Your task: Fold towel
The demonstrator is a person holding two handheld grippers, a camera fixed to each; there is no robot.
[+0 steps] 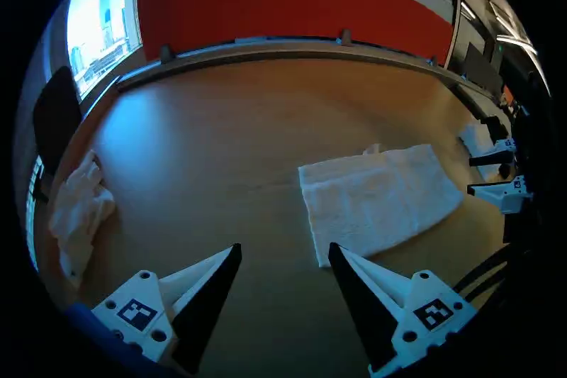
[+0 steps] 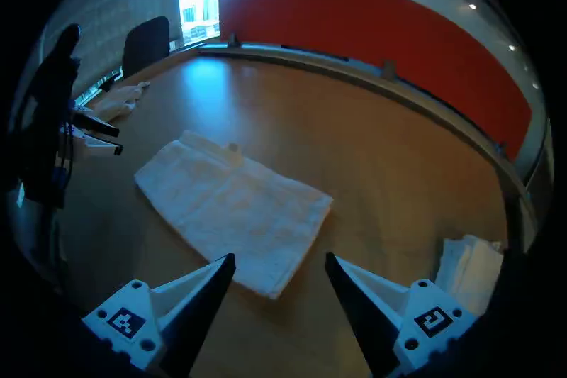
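- The left gripper (image 1: 284, 247) has its fingers spread wide with nothing between them. The towel (image 1: 375, 197) lies flat on the table (image 1: 234, 130), its near corner just ahead of the right-hand fingertip.
- The right gripper (image 2: 279, 257) is also spread and empty, with a short edge of the towel just beyond its tips, nearer the left-hand finger.
- Likely risk: the towel looks already doubled, so a shallow pinch could catch only the top layer and peel it open.
- The tabletop looks smooth, so pushing a finger under the edge may slide or bunch the cloth.
- If the two ends are lifted unevenly, the fold would probably come out skewed.
- Pose: both grippers hang low over the table, tipped forward and facing the towel from opposite ends.
- Farther off, a crumpled cloth (image 1: 78, 211) lies well out past the left gripper's left-hand finger.
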